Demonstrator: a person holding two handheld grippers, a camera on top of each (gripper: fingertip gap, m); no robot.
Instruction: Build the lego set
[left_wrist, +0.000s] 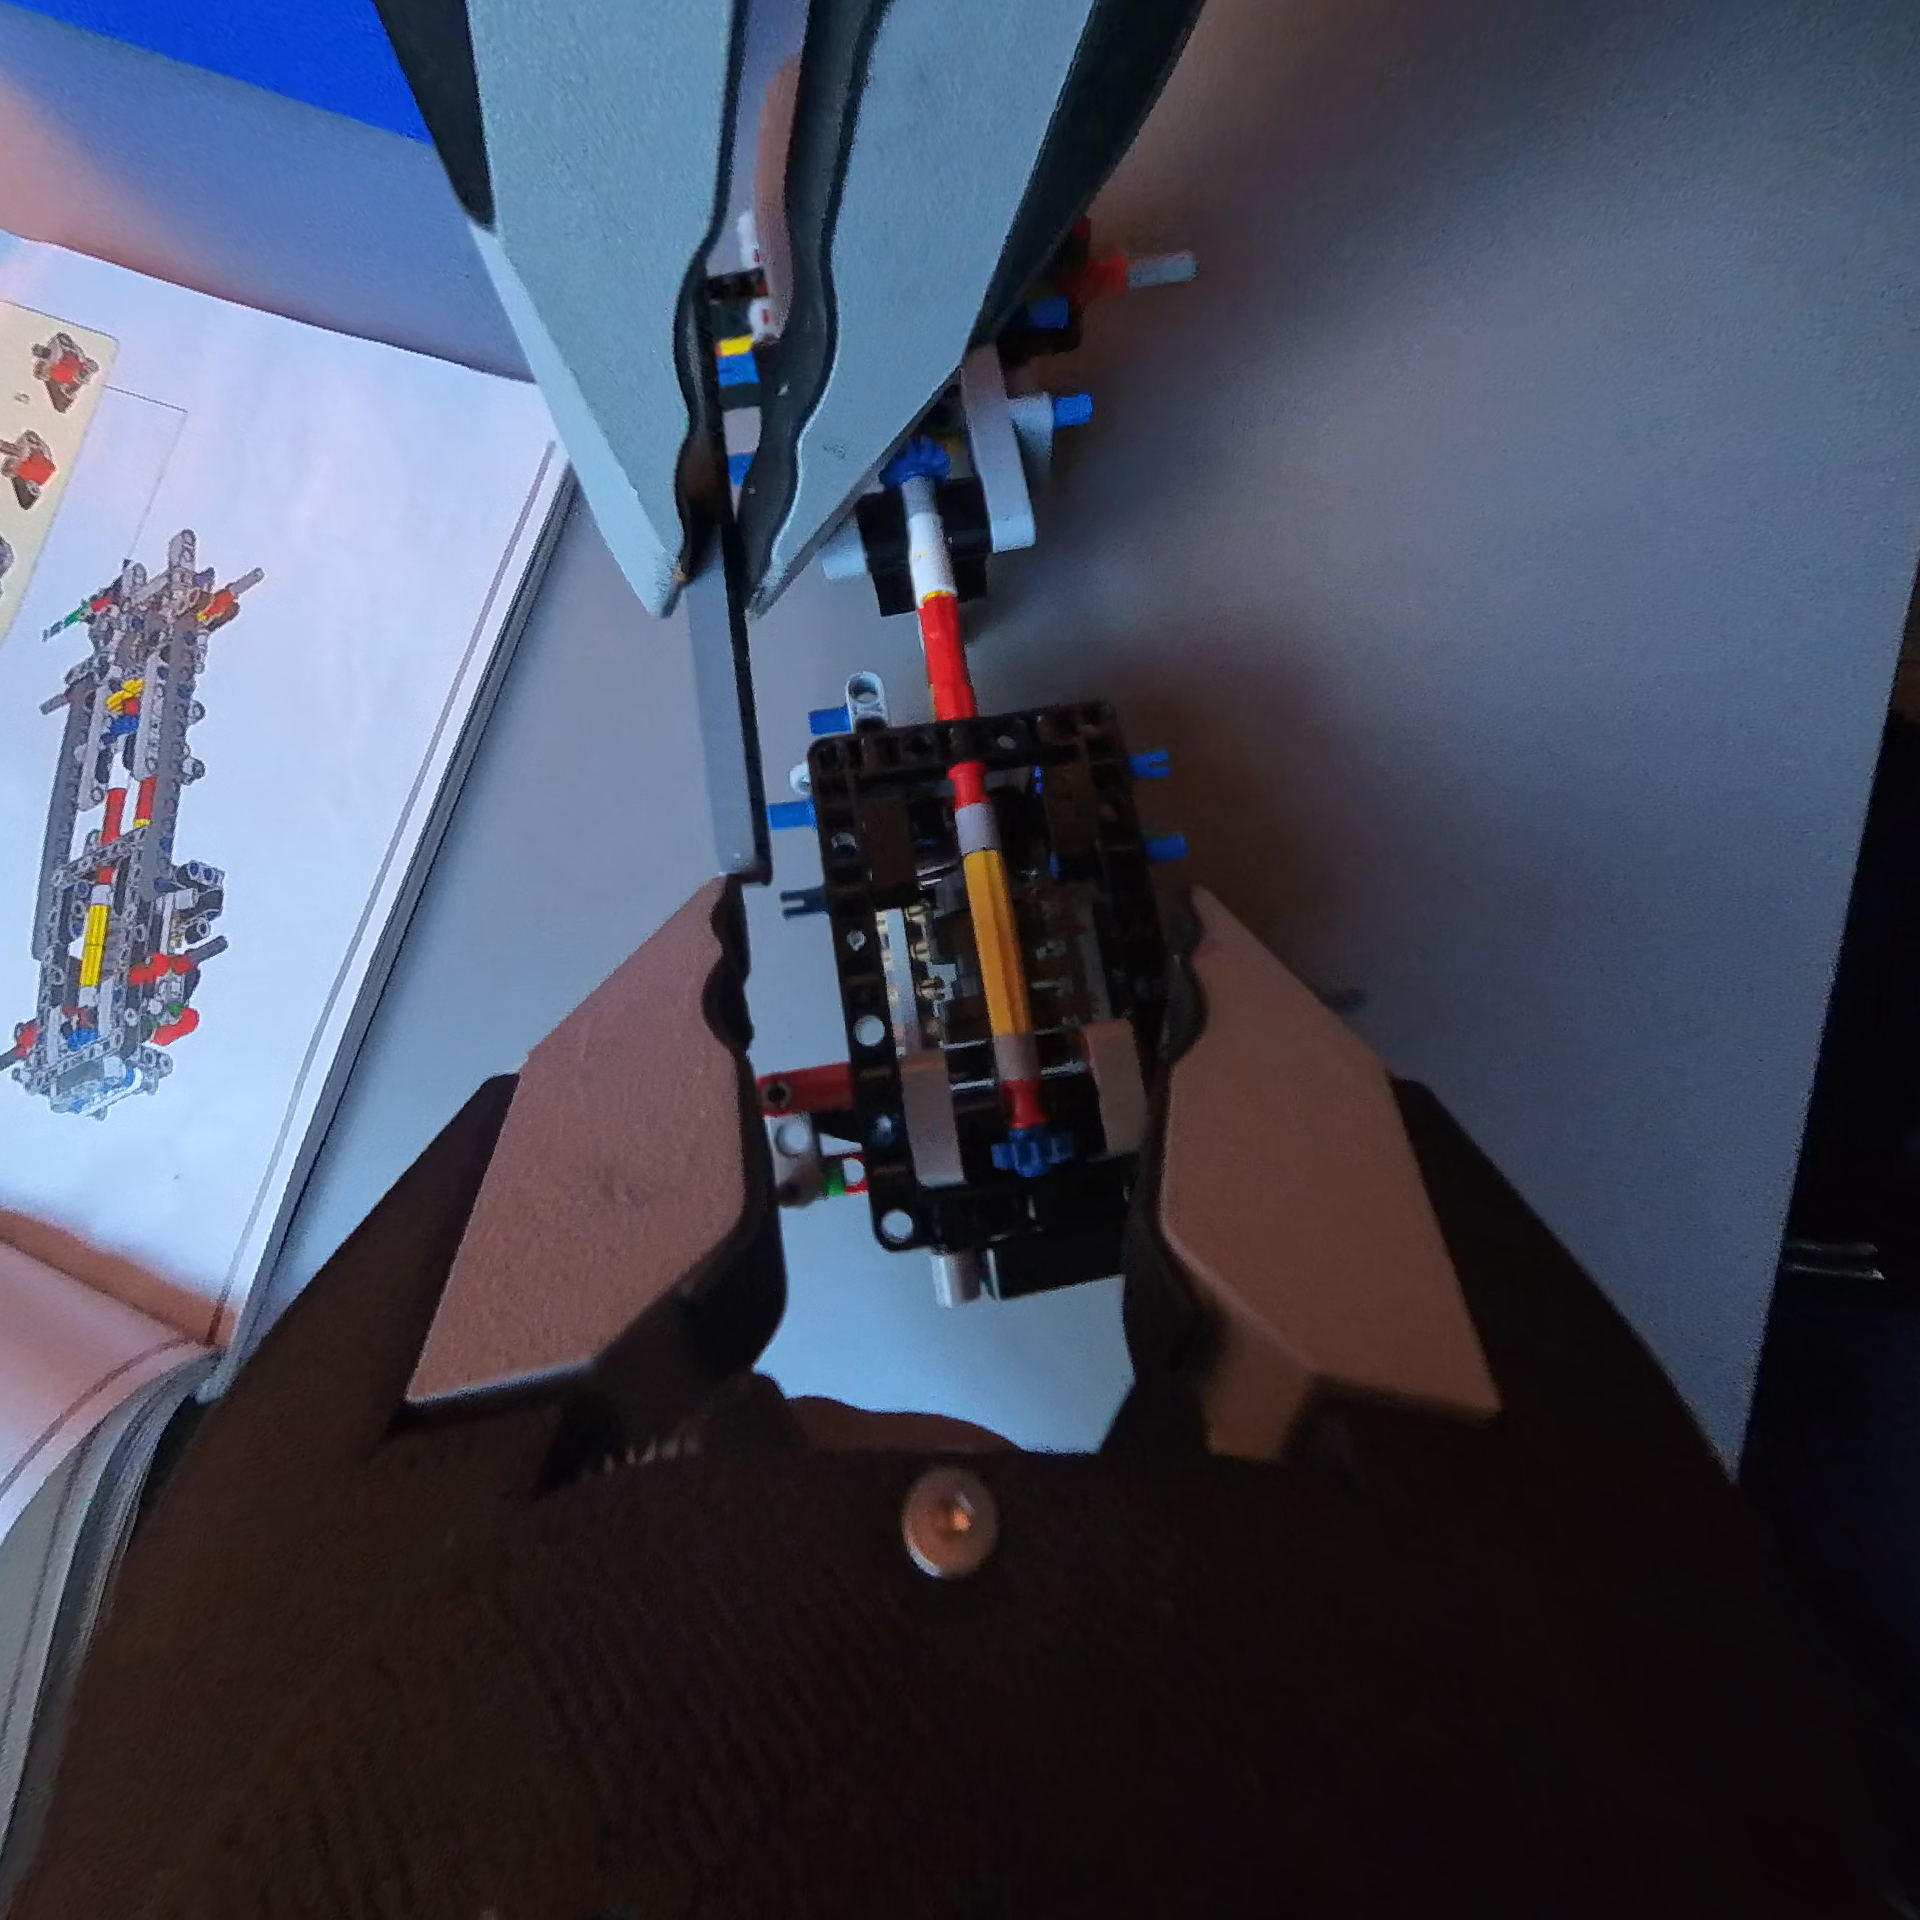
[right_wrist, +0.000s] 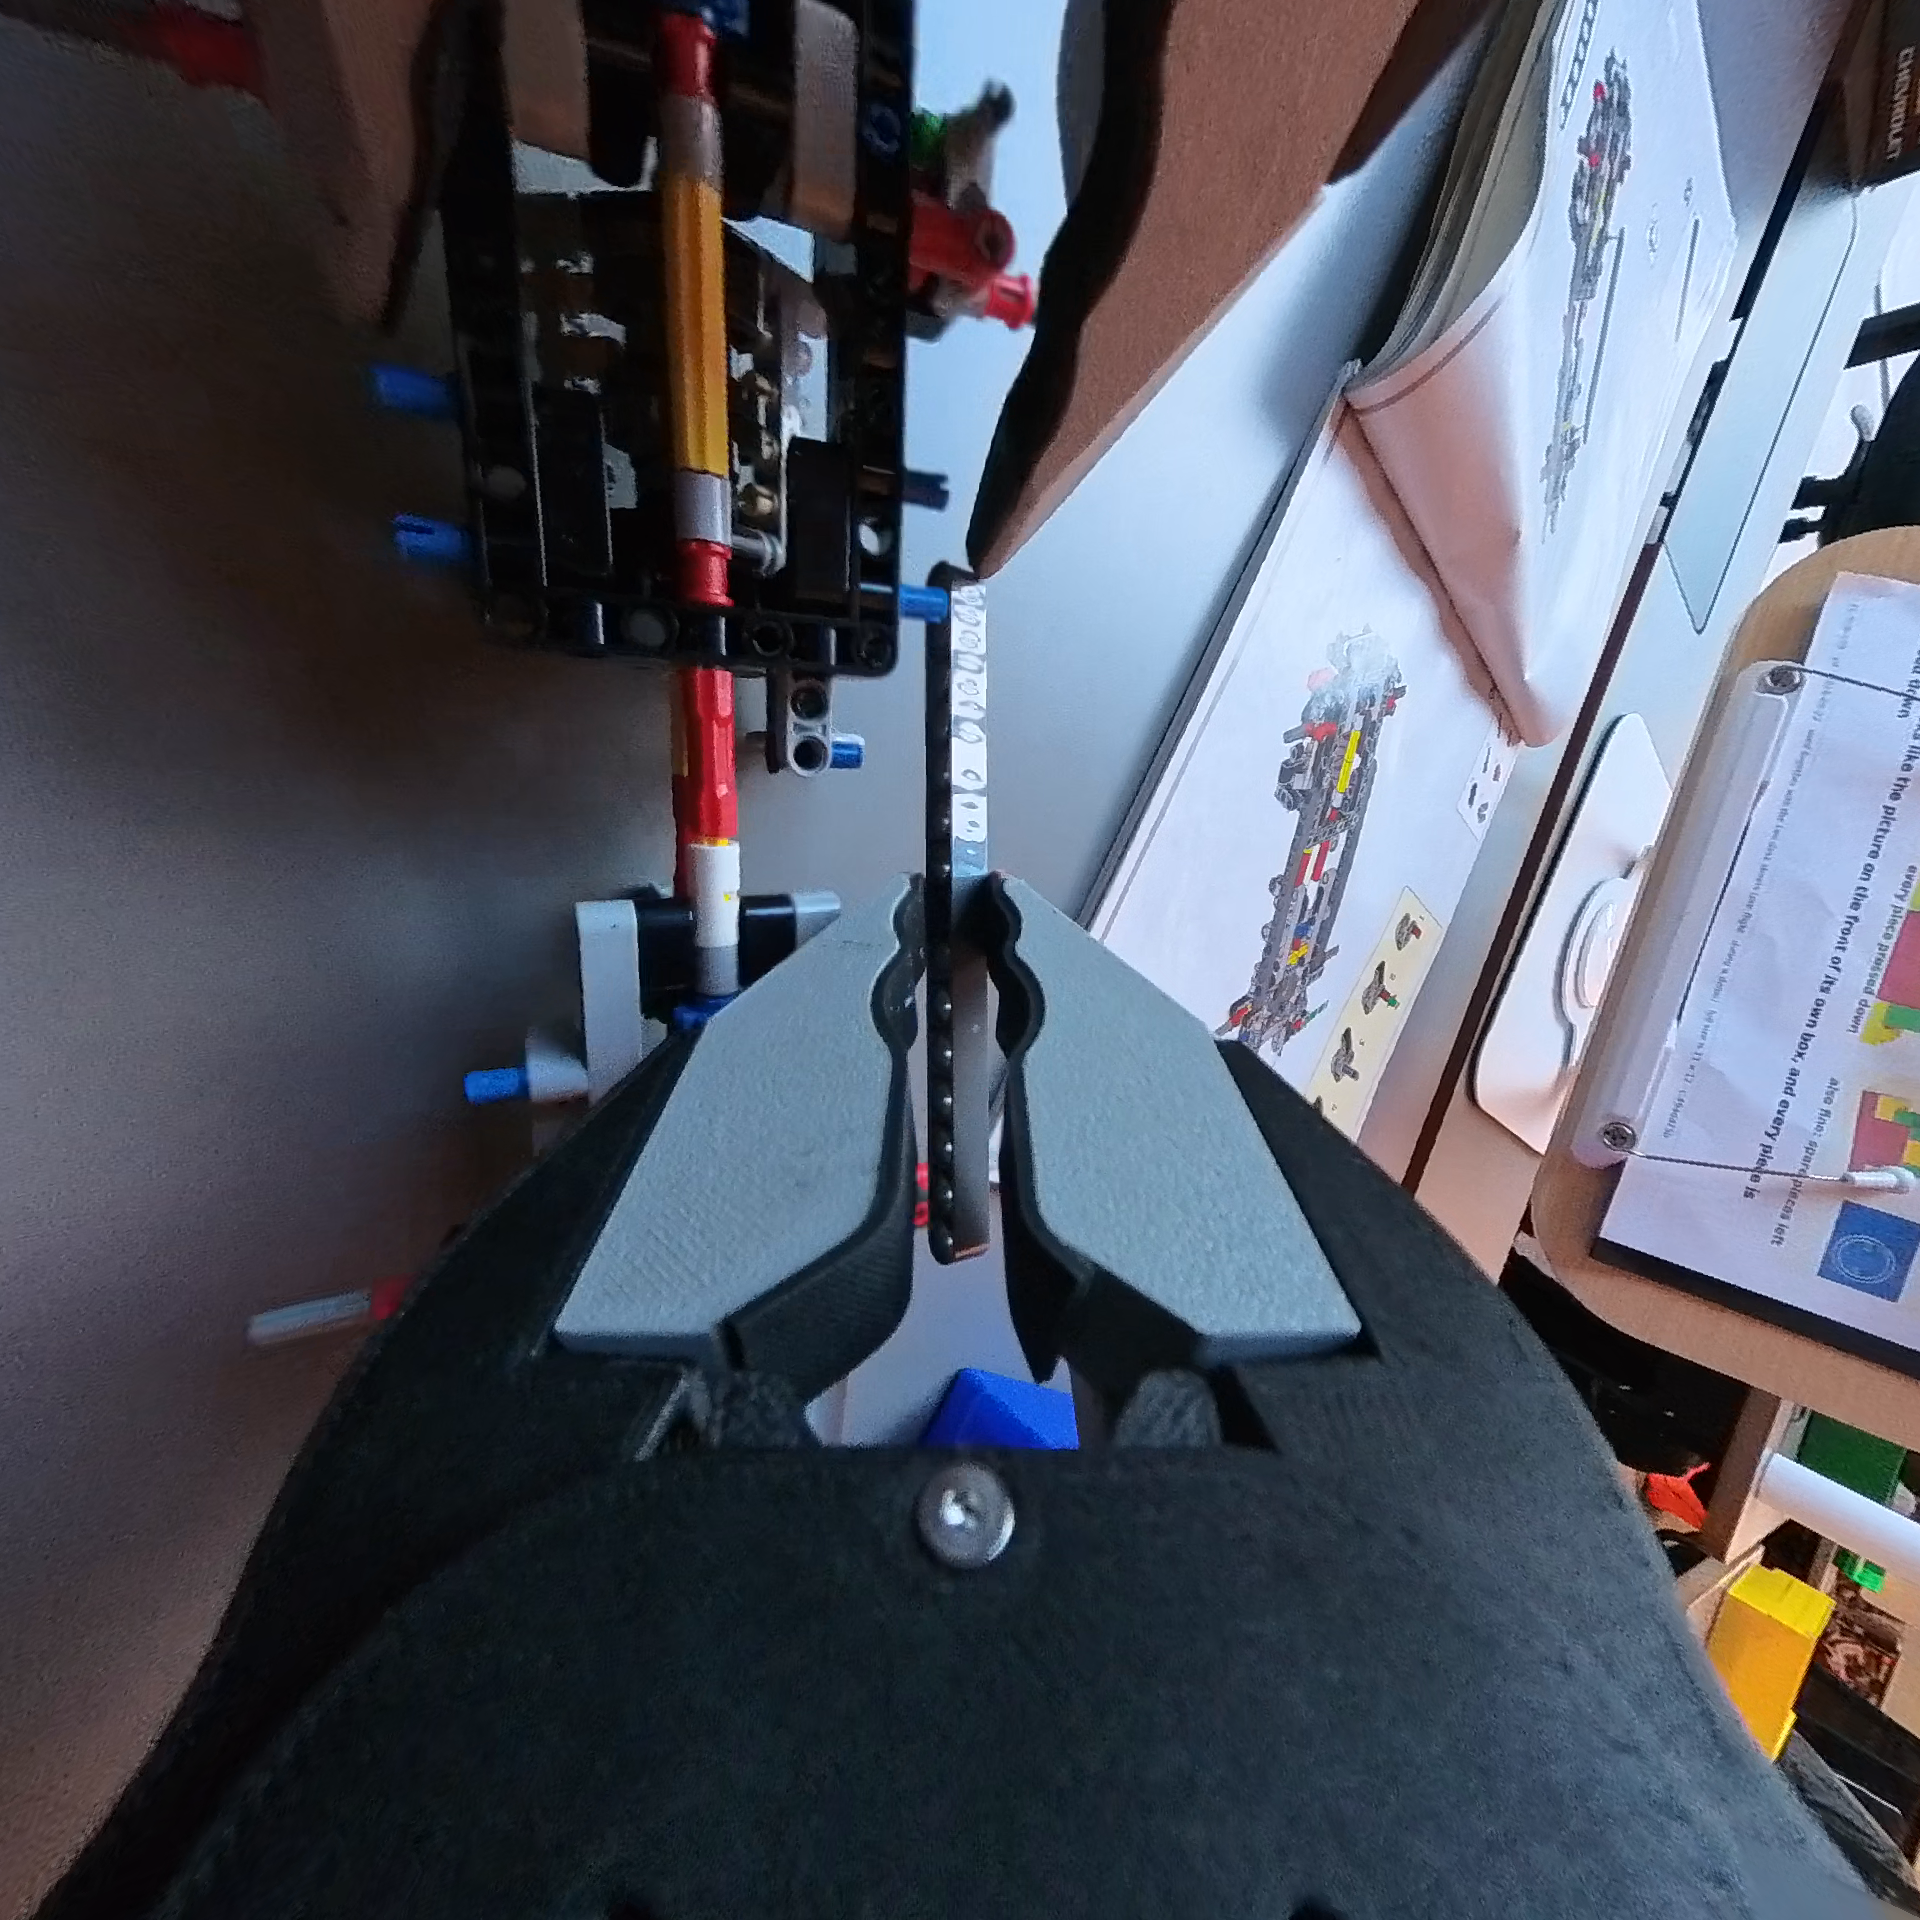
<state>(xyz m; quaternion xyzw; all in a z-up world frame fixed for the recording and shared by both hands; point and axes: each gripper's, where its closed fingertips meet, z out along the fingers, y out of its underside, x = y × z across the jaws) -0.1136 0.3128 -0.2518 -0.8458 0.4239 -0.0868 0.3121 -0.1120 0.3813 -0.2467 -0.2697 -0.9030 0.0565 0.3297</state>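
Right gripper (right_wrist: 954, 894) clamped on grey holed beam (right_wrist: 968, 727) — left gripper (left_wrist: 961, 925) spread wide, straddling black frame assembly (left_wrist: 987, 977) on table (left_wrist: 1455, 623), pads not visibly pressing.

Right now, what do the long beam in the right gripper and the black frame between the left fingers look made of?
Long beam: looks like rigid moulded plastic, grey, fairly matt; the row of round holes suggests a building-set part. Black frame: apparently the same hard plastic, with a slight sheen, also pierced with pin holes. Neither looks like metal, though blur leaves that open.
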